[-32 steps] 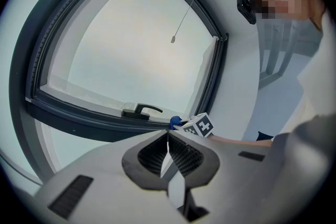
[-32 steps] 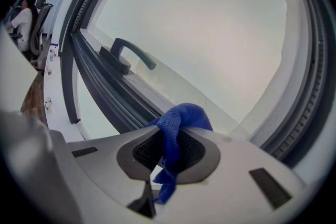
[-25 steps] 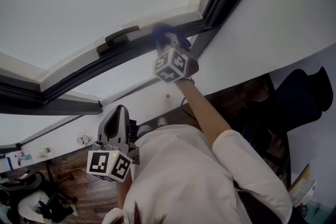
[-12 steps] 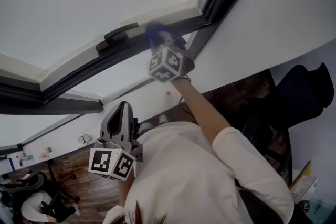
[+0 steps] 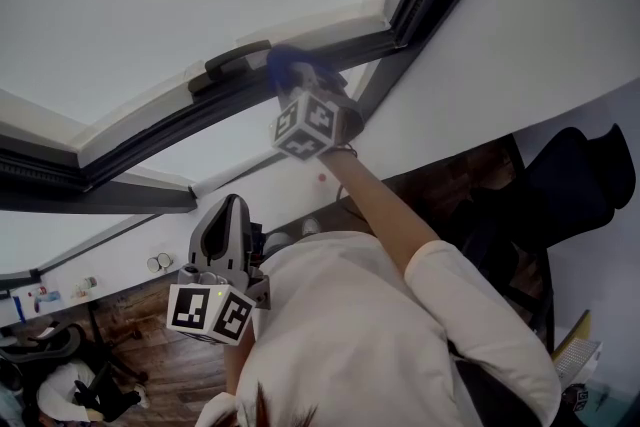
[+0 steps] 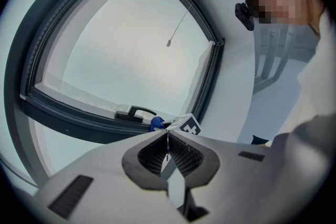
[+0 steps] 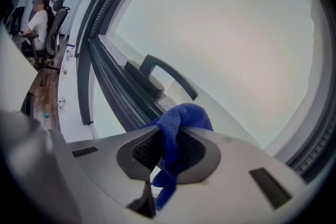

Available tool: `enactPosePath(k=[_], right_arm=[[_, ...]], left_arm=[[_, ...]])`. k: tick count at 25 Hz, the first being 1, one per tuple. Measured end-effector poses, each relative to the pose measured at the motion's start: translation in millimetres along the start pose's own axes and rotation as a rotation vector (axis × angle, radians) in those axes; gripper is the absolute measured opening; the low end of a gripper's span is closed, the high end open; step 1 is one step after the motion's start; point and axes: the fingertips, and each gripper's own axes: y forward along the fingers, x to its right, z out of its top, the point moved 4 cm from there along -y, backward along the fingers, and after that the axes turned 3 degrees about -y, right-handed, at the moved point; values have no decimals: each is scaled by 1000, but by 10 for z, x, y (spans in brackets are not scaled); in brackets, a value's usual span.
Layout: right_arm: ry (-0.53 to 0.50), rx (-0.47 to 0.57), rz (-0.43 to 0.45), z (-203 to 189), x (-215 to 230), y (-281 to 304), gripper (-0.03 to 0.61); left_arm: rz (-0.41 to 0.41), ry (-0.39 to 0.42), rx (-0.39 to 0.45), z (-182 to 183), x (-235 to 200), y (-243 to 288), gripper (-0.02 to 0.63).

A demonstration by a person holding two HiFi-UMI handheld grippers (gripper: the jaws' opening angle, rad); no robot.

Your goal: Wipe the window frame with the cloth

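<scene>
Blue woven cloth [image 7: 178,118] is pinched in right gripper [image 7: 169,131] and seemingly pressed on dark grey window frame [image 7: 113,86], just beside black handle [image 7: 143,78]. Left gripper [image 6: 167,136] is held well below handle, jaws pressed together, nothing gripped. Wiping judged partway; frame beyond handle prob. left.

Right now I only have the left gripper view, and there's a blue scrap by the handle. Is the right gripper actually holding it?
Observer: Yes. The right gripper view shows the right gripper shut on the cloth, with a tail hanging back between the jaws.
Operator: Where is my left gripper sitting?
Observer: In the head view the left gripper hangs low beside the wearer, well off the window.
Operator: Anyone else around?
Observer: The right gripper view shows a seated person, far off along the wall.
</scene>
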Motion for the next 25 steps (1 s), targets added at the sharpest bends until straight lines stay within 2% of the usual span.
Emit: enactPosePath(k=[10, 15, 18, 23, 25], right_arm=[[-34, 33, 41, 207, -195, 24, 43], [-3, 61, 49, 265, -247, 38, 43], [77, 103, 55, 273, -253, 33, 43], [356, 236, 137, 290, -320, 25, 43], [414, 270, 167, 319, -377, 35, 43]], left_arm=[[12, -4, 8, -6, -50, -87, 11], [20, -7, 13, 7, -91, -125, 11], [23, -8, 16, 15, -104, -153, 11], [29, -7, 15, 27, -144, -209, 11], [32, -7, 15, 41, -158, -220, 11]])
